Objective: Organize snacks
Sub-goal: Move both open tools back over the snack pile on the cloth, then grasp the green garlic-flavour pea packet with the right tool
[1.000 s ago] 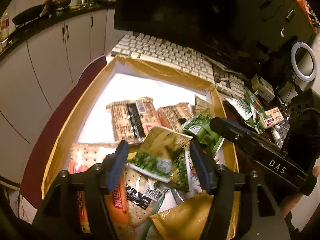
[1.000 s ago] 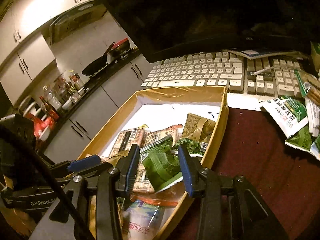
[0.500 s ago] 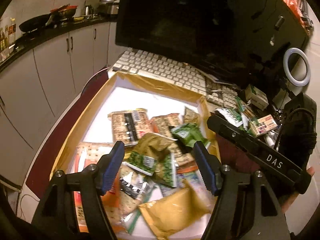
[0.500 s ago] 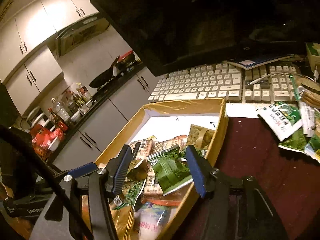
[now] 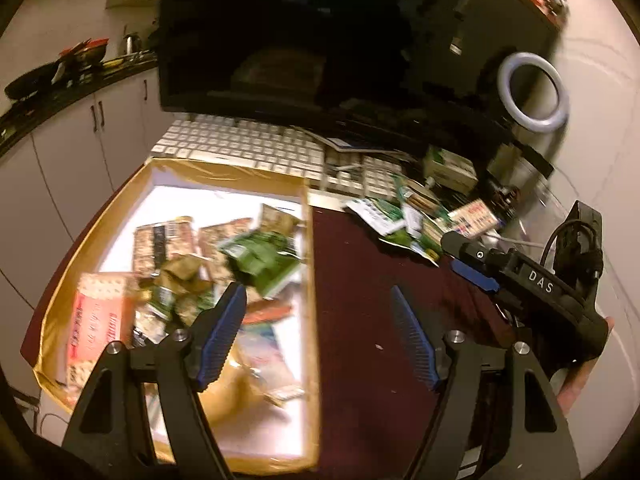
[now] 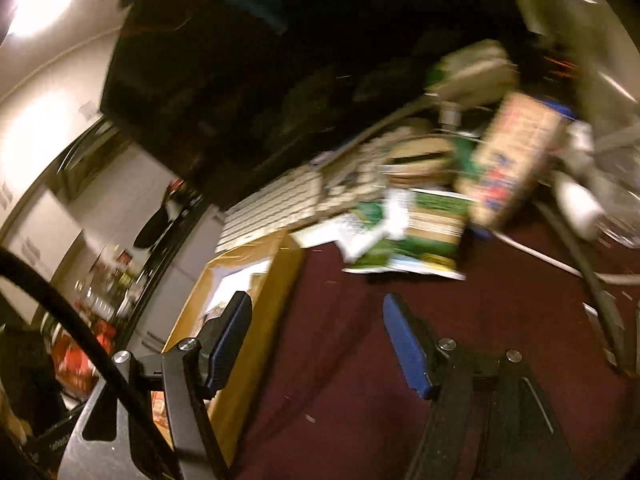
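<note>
A gold-walled box (image 5: 224, 172) with a white floor holds several snack packets, among them a green packet (image 5: 260, 256) and a red cracker pack (image 5: 96, 320). My left gripper (image 5: 316, 300) hangs over the box's right wall and the maroon table (image 5: 360, 340); its jaws are opening and nothing is between them. More loose snack packets (image 5: 400, 216) lie piled in front of the keyboard. My right gripper (image 6: 316, 304) is over bare table short of that pile (image 6: 404, 240). Its jaws are opening too, also with nothing between them. That view is blurred.
A white keyboard (image 5: 248, 148) and a dark monitor (image 5: 320, 40) stand behind the box. A ring light (image 5: 532, 96), a carton (image 6: 516, 160) and cables crowd the right. A hand (image 5: 580, 384) holds the right gripper (image 5: 454, 254). Kitchen cabinets lie off to the left.
Both grippers have swung right, from above the box's packets to above the maroon table. The right jaws have spread wider, and the green packet seen between them stays in the box.
</note>
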Tool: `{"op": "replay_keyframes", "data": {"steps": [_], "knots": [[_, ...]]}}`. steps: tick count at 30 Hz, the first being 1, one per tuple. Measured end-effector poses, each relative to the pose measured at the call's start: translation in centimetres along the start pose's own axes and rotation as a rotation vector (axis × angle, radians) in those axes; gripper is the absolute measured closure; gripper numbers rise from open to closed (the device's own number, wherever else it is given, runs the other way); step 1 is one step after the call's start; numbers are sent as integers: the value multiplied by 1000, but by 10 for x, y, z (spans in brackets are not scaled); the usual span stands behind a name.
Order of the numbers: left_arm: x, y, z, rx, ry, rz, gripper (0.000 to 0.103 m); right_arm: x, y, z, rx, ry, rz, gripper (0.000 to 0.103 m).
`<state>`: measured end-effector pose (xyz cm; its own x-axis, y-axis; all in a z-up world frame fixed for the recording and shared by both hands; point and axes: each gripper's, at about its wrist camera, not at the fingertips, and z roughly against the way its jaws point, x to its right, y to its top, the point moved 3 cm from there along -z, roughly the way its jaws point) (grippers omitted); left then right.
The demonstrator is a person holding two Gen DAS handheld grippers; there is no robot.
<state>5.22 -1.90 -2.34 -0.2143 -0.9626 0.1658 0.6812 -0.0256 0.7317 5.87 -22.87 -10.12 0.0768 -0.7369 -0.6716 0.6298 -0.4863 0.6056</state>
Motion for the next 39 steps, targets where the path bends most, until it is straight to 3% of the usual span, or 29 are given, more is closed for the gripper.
{"op": "replay_keyframes", "data": {"steps": [5,10,21,33,39], "knots": [[26,-10,3,-10,-1,-45,27,18,-7,23,20,-66,2,34],[42,-13,1,14,44,-117,26,25,-14,19,12,-92,4,34],[33,-21,-4,11,92,-107,26,11,-11,11,36,-171,94,34],[31,-24,-2,21,120,-120,26,2,-8,6,9,-143,86,34],[32,-25,-4,13,104,-117,26,1,7,2,8,-194,101,34]]}}
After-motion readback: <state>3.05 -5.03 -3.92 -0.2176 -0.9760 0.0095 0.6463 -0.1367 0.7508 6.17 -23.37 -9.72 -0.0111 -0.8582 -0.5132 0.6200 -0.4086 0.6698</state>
